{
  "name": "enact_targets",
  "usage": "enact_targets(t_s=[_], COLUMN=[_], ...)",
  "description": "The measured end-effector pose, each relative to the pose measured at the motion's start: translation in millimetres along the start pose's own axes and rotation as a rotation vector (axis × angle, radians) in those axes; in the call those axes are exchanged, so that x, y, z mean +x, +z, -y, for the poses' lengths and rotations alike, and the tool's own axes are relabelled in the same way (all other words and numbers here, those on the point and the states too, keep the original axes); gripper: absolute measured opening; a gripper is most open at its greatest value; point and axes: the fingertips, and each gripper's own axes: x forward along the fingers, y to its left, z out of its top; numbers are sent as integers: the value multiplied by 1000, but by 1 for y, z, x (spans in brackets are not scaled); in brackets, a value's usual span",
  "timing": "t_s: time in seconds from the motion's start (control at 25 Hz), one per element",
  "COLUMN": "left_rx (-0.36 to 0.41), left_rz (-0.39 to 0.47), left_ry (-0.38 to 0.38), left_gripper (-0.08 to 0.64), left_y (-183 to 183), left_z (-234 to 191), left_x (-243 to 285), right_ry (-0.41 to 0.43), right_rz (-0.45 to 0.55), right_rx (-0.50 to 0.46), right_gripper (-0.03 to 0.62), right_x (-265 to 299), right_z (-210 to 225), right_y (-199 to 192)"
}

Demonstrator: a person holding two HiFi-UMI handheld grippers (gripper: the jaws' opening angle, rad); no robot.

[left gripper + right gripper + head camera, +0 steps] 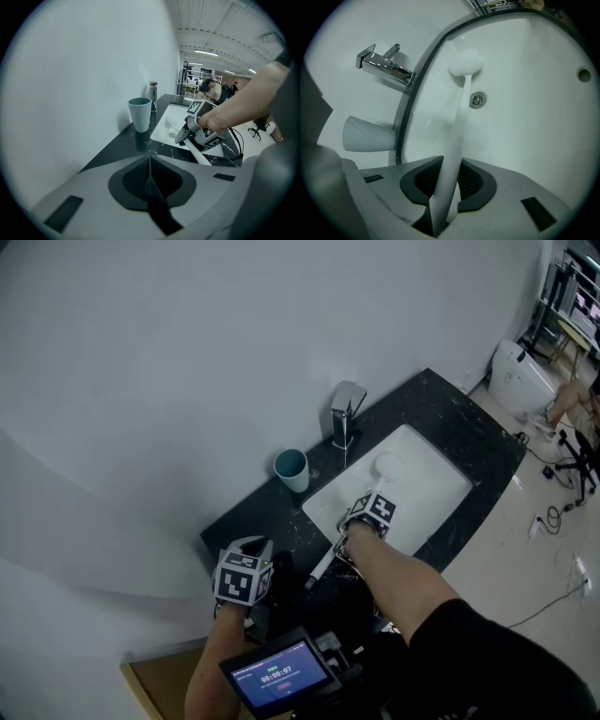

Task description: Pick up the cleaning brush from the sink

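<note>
Head view: my right gripper (367, 516) is down at the near edge of the white sink (441, 476), set in the dark bench (455, 418). The cleaning brush (384, 472) lies in the basin, its round head toward the faucet (347, 413) and its handle running back under my right hand. My left gripper (246, 576) hangs over the bench's near corner, apart from the blue cup (292, 468).

Left gripper view: left gripper (150, 159) has its jaws pressed together, nothing between them. Cup (140, 112) ahead; right gripper (199, 133) beyond, with the brush's white handle (202, 158) poking out behind it.

Right gripper view: right gripper (443, 174) has its jaws closed in on the handle (458, 122), gripping low, near the tail end. The head (465, 63) rests beside the drain (476, 99).

Judgement: the grip is far from the head, so the brush will likely droop. Squeeze firmly, lift straight up, keep the wrist steady, and clear the sink rim before swinging away.
</note>
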Motion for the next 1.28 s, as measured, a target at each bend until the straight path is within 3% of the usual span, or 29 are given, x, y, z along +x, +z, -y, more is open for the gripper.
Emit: enact_targets(t_s=[0.32, 0.56, 0.84, 1.04, 1.28], left_rx=[-19, -28, -107, -181, -265], left_rz=[87, 201, 338, 407, 465], left_ry=[-1, -35, 15, 101, 216], left_gripper=[20, 20, 16, 2, 2], left_y=[6, 15, 27, 53, 82], left_z=[19, 51, 110, 177, 268], left_x=[-35, -57, -85, -95, -95], right_ry=[56, 155, 381, 528, 623], right_rz=[62, 130, 123, 88, 24], right_rx=[43, -42, -340, -498, -724], right_gripper=[46, 38, 38, 38, 38], right_x=[-56, -115, -199, -270, -349], right_z=[17, 24, 23, 52, 98], right_y=[4, 0, -3, 30, 74])
